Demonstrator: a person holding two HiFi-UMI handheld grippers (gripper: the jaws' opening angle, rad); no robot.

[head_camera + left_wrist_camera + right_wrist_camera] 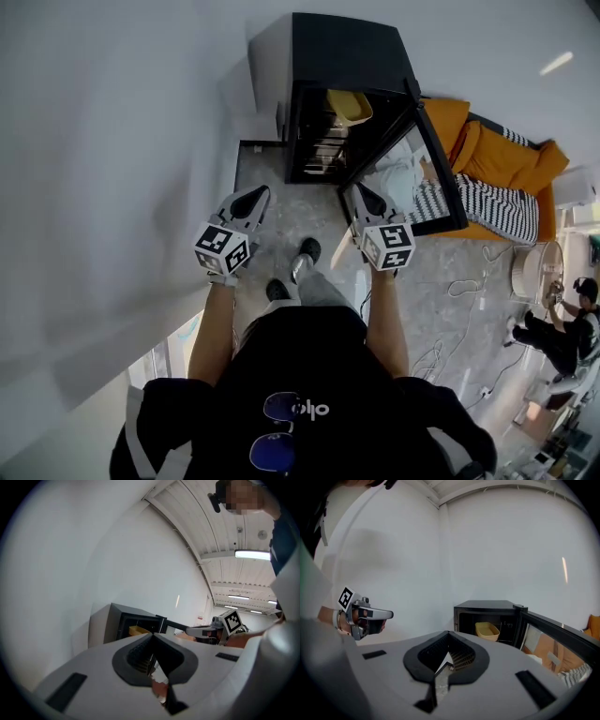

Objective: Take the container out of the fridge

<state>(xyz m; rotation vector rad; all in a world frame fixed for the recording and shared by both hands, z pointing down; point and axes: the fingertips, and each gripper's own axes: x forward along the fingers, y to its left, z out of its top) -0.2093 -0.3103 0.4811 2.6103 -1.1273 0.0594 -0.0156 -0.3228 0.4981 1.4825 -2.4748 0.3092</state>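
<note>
A black mini fridge (337, 56) stands on the floor against the white wall, and its glass door (417, 178) is swung open to the right. Inside on an upper shelf sits a pale yellow container (349, 105), which also shows in the left gripper view (138, 630) and the right gripper view (487, 630). My left gripper (255, 197) is held in front of the fridge's lower left. Its jaws meet, with nothing between them (152, 635). My right gripper (361, 195) is level with it by the door's lower edge, and it is shut and empty too (448, 633). Both are well short of the container.
An orange sofa (506, 155) with a striped cloth lies behind the open door. Cables (464, 281) trail over the stone floor at the right, near a round fan (536, 272) and a seated person (562, 333). The white wall runs along the left.
</note>
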